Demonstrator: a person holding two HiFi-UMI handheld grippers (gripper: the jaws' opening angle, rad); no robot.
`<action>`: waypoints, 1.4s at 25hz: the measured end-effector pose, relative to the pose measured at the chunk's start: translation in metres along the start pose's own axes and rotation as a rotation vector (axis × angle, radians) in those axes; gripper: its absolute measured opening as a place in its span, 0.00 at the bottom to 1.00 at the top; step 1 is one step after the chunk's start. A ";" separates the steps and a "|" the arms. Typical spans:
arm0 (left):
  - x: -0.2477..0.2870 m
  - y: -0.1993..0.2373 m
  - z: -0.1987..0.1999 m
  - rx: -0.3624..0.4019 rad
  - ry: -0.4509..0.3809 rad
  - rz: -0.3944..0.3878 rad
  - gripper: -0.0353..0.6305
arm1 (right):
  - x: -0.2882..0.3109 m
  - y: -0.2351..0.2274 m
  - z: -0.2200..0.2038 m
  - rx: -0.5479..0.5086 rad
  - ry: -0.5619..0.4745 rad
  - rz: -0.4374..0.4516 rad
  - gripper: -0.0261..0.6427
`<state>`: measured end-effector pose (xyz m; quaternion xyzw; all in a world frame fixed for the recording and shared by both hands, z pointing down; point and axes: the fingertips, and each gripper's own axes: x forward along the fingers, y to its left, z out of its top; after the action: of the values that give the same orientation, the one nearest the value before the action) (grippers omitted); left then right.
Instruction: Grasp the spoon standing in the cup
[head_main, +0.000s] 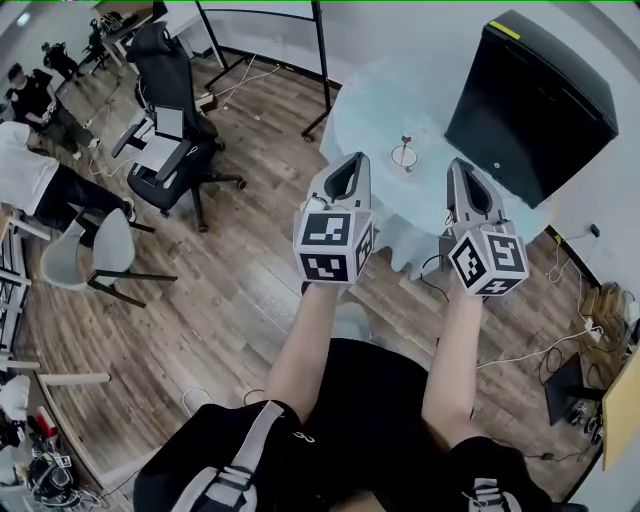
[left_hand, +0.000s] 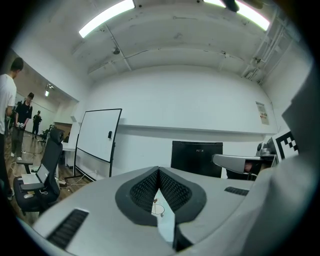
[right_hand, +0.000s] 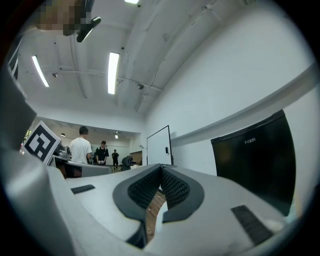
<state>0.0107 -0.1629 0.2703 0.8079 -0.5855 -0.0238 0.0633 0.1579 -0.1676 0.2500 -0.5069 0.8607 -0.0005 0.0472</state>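
Over the round table, head view: the cup (head_main: 404, 156) stands well in on the pale table (head_main: 365, 105), with the spoon (head_main: 406, 141) upright in it. We judge the grasp not yet begun.
Head view, risk: the cup looks small and light, so a nudge at its rim from either nose could tip it or push it away. The black box (head_main: 530, 95) crowds the right side and leaves less room for an approach from there.
Head view, arms: both forearms reach forward side by side, with the marker cubes toward us. The left gripper (head_main: 350, 165) hovers by the near edge, left of the cup. The right gripper (head_main: 462, 172) is level with it on the cup's right. Neither touches anything.
Left gripper view, risk: its pads meet at the tips with nothing between them. If we arrive like this, we would knock the handle aside rather than straddle it.
Left gripper view, pose: the nose points roughly level across the table. Cup and spoon show small through the gap below the tips, ahead and apart from them.
Right gripper view, risk: we cannot see the cup from here, so an approach on this side would be blind.
Right gripper view, pose: the jaws are pressed together and empty. The nose aims past the table toward the room, with the black box on the right.
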 end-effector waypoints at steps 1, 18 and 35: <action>0.003 -0.001 -0.001 -0.008 -0.001 -0.001 0.06 | 0.001 -0.002 0.001 -0.007 0.005 0.002 0.05; 0.117 0.045 -0.067 0.031 0.129 0.004 0.06 | 0.100 -0.060 -0.090 -0.088 0.219 -0.058 0.05; 0.213 0.063 -0.156 -0.003 0.358 -0.058 0.06 | 0.165 -0.101 -0.184 0.059 0.344 -0.087 0.11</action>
<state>0.0352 -0.3723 0.4410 0.8157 -0.5411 0.1178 0.1673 0.1513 -0.3696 0.4251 -0.5347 0.8328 -0.1146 -0.0857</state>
